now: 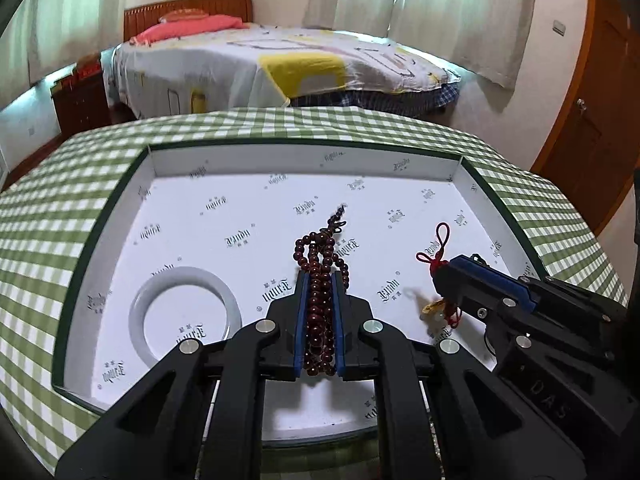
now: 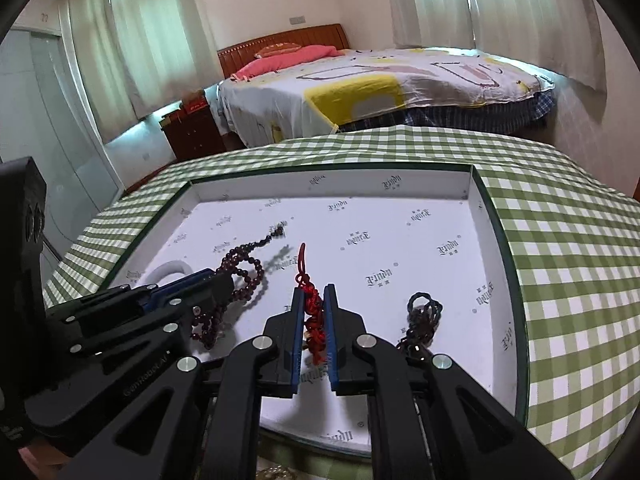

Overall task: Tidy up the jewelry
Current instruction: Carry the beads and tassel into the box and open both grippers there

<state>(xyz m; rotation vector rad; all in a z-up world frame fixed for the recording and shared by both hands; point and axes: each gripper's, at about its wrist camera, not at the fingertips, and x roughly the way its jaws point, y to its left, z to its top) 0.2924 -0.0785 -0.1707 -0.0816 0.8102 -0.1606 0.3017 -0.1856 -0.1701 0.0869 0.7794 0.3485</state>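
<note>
- The left gripper (image 1: 319, 280) has its jaws pinched on a bundle of dark red-brown round beads, the bead string (image 1: 320, 264); the glossy strands fill the narrow gap between the blue pads, and a knotted end trails out past the tips toward the far wall of the tray (image 1: 304, 160).
- The right gripper (image 2: 313, 294) has its jaws nearly together, clamping a red knotted cord charm (image 2: 310, 304); its thin loop sticks out ahead of the tips, and a small yellowish piece hangs below, seen in the left wrist view.
- Both grippers are above the tray, a shallow rectangular box with a dark green rim and white lining printed with small logos.
- A smooth pale ring-shaped bangle (image 1: 185, 314) lies flat on the tray floor, left of the bead string.
- A dark braided cord (image 2: 420, 316) lies coiled on the tray floor, right of the red charm.
- The tray sits on a bench covered with green-and-white checked cloth (image 1: 52, 216).
</note>
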